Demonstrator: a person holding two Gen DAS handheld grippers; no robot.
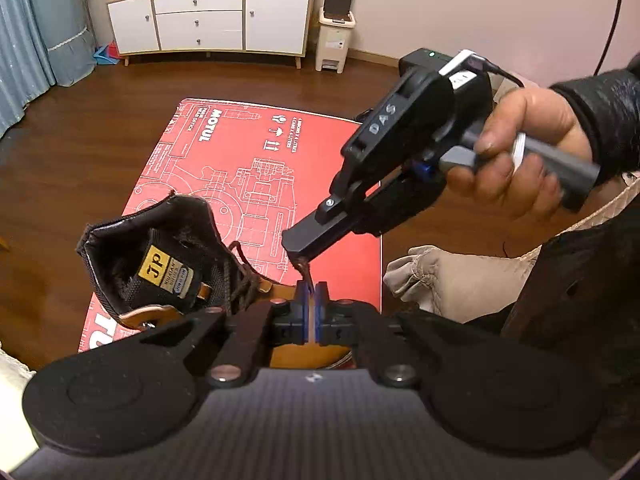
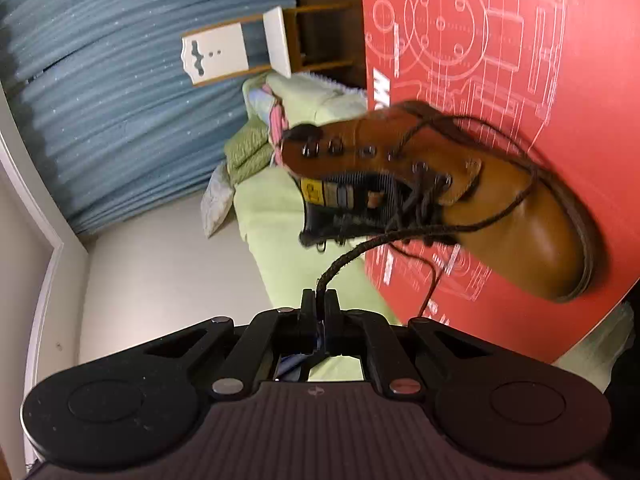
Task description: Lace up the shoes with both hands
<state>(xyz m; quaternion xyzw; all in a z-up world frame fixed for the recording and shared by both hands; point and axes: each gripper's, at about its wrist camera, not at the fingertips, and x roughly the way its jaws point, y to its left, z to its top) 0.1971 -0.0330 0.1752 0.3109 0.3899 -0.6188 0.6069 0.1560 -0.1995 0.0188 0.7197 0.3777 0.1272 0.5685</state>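
Observation:
A brown leather boot with dark lining lies on a red printed mat. Its dark brown lace is partly threaded and trails loose over the toe. In the left wrist view my left gripper is shut on a stretch of lace just beside the boot's eyelets. My right gripper, held by a hand, comes in from the upper right and meets the same lace just above. In the right wrist view, the right gripper is shut on the lace end.
A white TV cabinet and a bin stand at the far wall across a wooden floor. Beige cloth lies right of the mat. Green bedding, a small white stool and a blue curtain lie beyond the boot.

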